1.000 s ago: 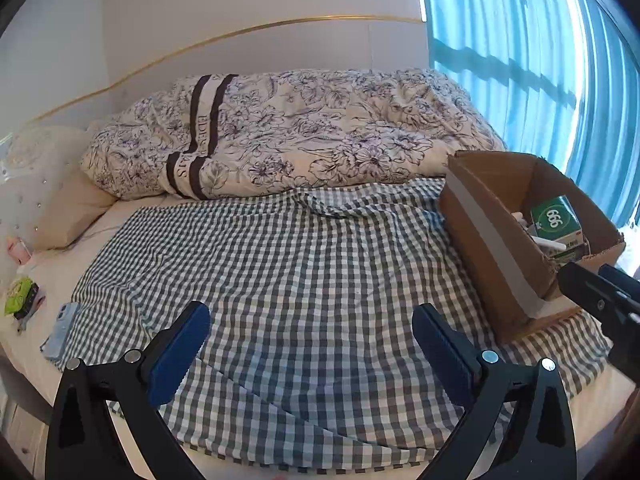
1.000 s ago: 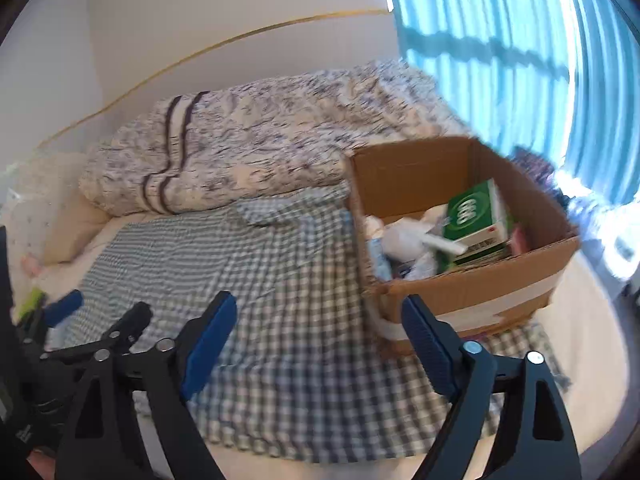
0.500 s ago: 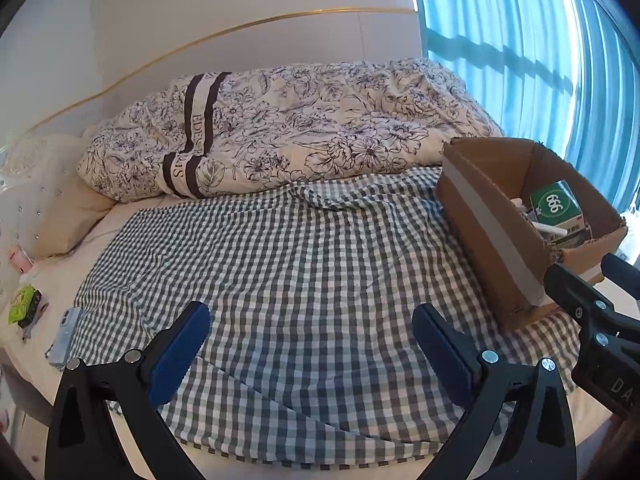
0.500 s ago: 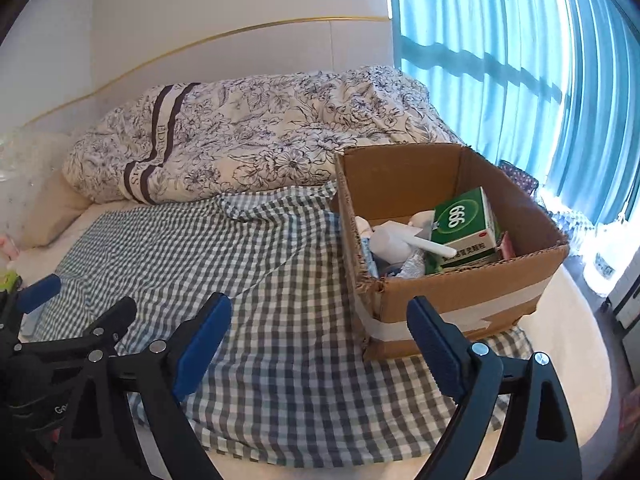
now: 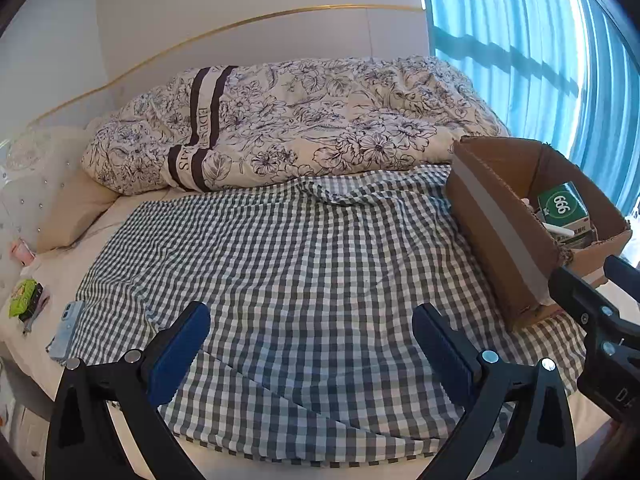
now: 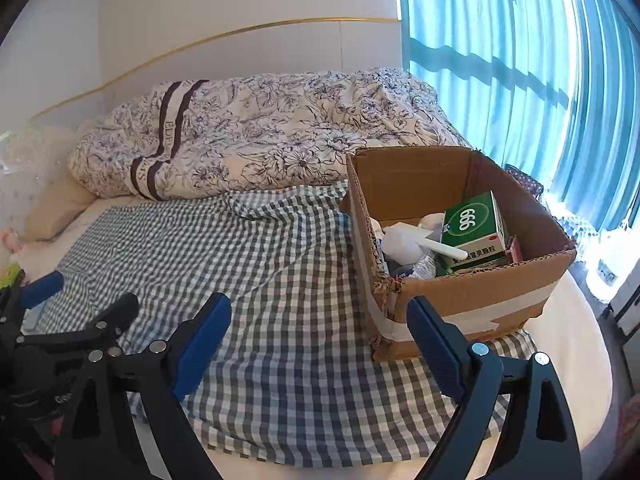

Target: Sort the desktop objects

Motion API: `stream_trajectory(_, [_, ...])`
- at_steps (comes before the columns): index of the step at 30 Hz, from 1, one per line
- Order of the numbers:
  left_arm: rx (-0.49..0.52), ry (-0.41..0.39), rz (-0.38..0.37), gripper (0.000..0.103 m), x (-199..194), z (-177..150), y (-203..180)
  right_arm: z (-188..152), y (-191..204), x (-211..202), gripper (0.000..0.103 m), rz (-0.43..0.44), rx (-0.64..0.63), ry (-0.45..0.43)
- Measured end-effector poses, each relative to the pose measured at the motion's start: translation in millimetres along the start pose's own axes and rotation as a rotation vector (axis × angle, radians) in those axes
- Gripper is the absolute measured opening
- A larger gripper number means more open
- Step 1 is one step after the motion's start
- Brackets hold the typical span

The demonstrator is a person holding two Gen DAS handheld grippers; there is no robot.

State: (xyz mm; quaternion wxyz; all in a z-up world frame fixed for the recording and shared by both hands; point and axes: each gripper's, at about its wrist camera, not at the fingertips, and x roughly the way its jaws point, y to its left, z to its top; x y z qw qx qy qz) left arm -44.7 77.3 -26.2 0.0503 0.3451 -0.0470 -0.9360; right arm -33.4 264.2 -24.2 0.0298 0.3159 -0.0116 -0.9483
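With the checked cloth point(image 5: 304, 280) bare, the left gripper point(image 5: 308, 344) and right gripper point(image 6: 320, 334) both gape wide and empty, while the cardboard box point(image 6: 476, 300) at 2 o'clock holds the sorted items, indicating near completion.

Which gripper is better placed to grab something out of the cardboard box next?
The right gripper, probably. It is open, and the cardboard box with the green carton sits just beyond its right finger. The left gripper, also open, faces bare checked cloth.
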Motion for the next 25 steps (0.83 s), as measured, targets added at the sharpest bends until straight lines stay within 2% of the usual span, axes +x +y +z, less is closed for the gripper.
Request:
stream_trajectory(15, [-0.028,0.023,-0.004,0.103,4,0,6,1,8,-1,0.090,0.006,-0.003,0.006])
stream_trajectory(19, [-0.005,-0.008,-0.011,0.103,3,-3,5,2,9,-2,0.090,0.012,-0.003,0.000])
stream_trajectory(25, [-0.039,-0.012,-0.019,0.103,3,-4,10,-1,8,1,0.090,-0.003,0.000,0.014])
